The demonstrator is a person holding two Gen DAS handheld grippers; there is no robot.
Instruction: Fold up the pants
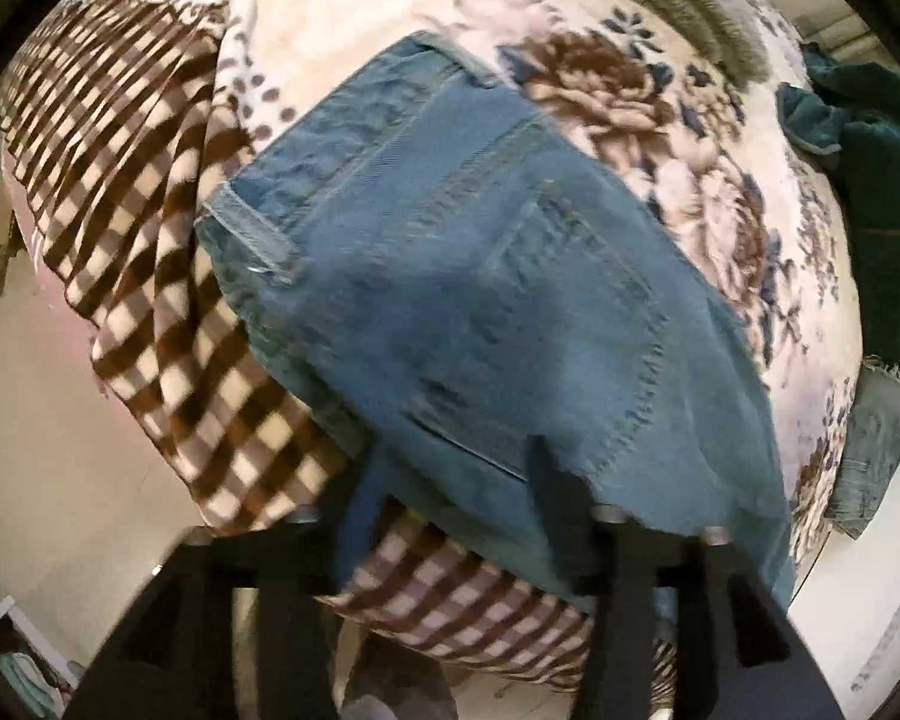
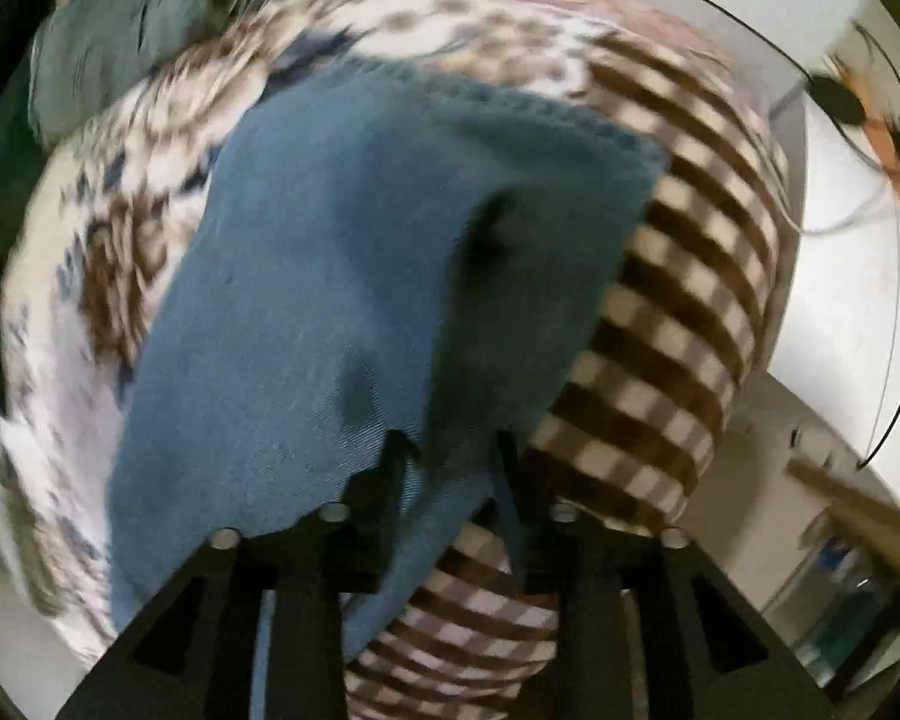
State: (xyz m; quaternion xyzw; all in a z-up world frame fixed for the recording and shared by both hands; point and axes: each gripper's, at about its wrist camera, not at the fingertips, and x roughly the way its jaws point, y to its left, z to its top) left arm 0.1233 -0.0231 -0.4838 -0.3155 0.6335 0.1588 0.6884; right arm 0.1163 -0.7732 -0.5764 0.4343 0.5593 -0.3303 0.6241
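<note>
Blue denim pants (image 1: 450, 300) lie on a floral and brown-checked blanket (image 1: 660, 90), waistband and back pocket facing up in the left wrist view. My left gripper (image 1: 456, 492) sits at the pants' near edge with denim between its spread fingers; whether it grips is unclear. In the right wrist view the pants (image 2: 342, 276) rise in a fold toward my right gripper (image 2: 450, 456), whose fingers stand close together on the denim edge.
A dark green garment (image 1: 858, 138) and a frayed denim piece (image 1: 876, 432) lie at the right of the blanket. A grey-green cloth (image 2: 126, 12) lies at the far left. The checked blanket edge (image 2: 678, 312) hangs over the bedside; cables (image 2: 834, 96) run along the wall.
</note>
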